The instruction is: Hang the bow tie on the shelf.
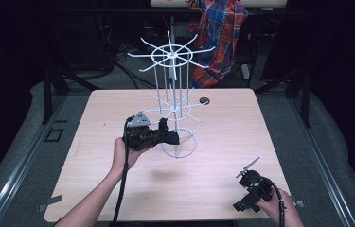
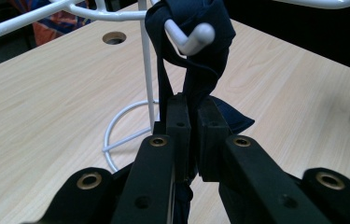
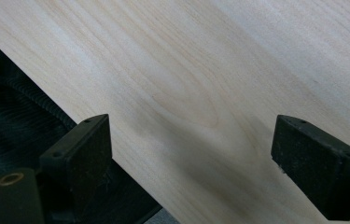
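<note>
Left claw [image 2: 193, 116] tight on navy cloth [image 2: 200, 70]

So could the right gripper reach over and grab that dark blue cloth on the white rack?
Probably yes. The right gripper is open over bare table, nothing between it and the dark blue cloth, though the left gripper already pinches that cloth.

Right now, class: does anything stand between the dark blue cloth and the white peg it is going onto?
Nothing visible does. The dark blue cloth is already looped over the white peg of the wire rack, with the left gripper shut on it just below.
</note>
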Available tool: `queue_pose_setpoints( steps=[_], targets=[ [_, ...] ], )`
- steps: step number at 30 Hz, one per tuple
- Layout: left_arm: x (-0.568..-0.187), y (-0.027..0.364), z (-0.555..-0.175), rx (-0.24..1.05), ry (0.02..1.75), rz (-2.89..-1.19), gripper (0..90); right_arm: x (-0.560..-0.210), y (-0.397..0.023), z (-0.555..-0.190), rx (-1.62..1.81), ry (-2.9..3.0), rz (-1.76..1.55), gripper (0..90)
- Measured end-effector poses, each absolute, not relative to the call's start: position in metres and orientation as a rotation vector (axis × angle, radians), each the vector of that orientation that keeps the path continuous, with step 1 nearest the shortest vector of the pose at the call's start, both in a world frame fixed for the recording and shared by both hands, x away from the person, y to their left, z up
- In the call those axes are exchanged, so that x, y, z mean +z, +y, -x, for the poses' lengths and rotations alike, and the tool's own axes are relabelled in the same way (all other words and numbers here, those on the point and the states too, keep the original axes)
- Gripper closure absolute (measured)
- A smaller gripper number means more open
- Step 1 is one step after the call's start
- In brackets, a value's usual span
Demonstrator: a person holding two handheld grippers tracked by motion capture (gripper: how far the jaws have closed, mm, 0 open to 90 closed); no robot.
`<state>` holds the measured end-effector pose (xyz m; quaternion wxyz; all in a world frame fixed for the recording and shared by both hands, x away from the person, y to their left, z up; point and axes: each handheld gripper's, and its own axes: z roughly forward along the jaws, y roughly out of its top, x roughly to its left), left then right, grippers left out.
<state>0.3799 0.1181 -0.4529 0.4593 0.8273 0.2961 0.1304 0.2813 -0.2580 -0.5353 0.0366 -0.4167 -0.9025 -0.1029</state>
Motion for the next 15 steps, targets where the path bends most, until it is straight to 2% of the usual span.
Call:
queue_pose_setpoints(
  steps=[15],
  targets=[
    [-0.4538, 0.1159, -0.3816, 0.316, 0.74, -2.033, 85.2, -0.5334, -0.2573, -0.2792, -0.332, -2.778, 1.279, 11.8]
  ],
)
